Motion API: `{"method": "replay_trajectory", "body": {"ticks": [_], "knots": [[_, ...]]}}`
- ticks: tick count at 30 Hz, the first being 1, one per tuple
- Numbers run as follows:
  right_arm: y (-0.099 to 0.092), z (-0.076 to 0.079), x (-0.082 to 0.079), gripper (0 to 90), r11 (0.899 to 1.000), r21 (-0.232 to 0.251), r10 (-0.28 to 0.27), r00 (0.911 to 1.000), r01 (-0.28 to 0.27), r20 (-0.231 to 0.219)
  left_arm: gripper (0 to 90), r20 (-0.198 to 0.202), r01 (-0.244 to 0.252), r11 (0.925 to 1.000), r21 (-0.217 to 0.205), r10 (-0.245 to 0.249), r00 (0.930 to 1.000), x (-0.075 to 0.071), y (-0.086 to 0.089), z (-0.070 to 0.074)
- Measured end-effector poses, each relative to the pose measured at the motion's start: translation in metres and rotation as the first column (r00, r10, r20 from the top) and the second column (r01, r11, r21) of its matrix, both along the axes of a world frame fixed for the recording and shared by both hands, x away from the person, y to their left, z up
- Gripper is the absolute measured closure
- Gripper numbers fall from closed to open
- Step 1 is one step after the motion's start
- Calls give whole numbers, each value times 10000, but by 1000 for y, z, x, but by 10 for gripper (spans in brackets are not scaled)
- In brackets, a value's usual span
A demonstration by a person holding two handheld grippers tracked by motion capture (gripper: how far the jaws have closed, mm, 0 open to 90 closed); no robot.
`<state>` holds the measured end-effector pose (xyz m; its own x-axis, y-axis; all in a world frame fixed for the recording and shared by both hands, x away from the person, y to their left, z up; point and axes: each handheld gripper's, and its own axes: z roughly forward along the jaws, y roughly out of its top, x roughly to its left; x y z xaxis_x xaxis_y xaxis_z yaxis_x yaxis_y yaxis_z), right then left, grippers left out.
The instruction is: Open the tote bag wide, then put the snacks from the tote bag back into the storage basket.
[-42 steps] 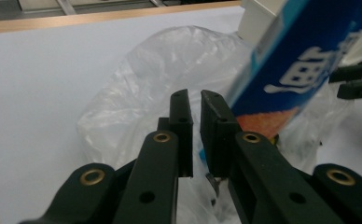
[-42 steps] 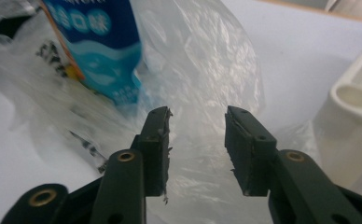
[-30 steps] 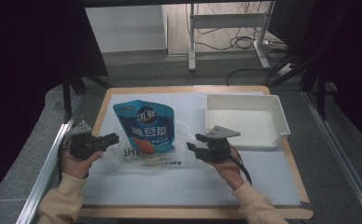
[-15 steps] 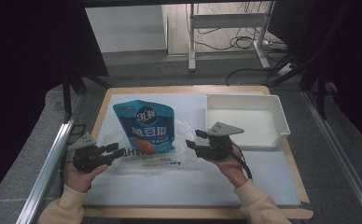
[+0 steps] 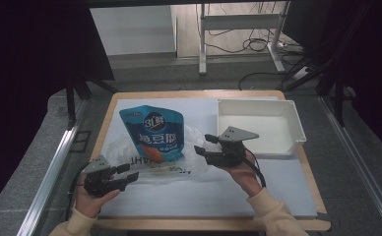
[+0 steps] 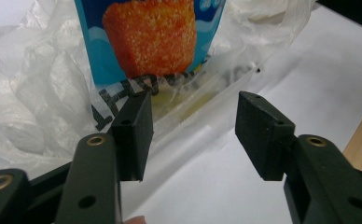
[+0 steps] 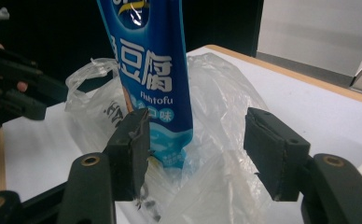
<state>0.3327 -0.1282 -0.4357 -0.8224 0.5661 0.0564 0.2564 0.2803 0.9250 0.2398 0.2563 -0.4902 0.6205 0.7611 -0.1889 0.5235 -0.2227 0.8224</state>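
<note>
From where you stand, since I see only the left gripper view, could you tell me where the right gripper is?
Observer: The right gripper is at the plastic bag's right edge, jaws open and pointing left at it.
Operator: Thank you. What else is on the table?
Observer: A white tray sits at the back right, nothing visible in it.
Operator: And how does the blue pouch lie overall?
Observer: The blue pouch lies flat on top of the bag, its top toward the far edge of the table.
Operator: Is my left gripper touching the bag?
Observer: From above, the left gripper sits at the bag's near-left edge, open; contact is unclear.
</note>
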Motion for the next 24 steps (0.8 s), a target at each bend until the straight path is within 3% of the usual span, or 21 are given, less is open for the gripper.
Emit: {"method": "replay_trajectory", "body": {"ticks": [6,13,24], "knots": [[2,6,1,397,9999,112,12,9999,-14,127,441,184,36,9998,178,-40,9998,-4,-3,-1],[3,11,0,389,9999,107,28,9997,-30,240,420,94,-107,9999,55,106,9999,-2,-1,-4],[6,21,7,369,9998,195,42,9998,-46,206,404,55,-46,9998,215,44,10000,-3,-4,-7]]}}
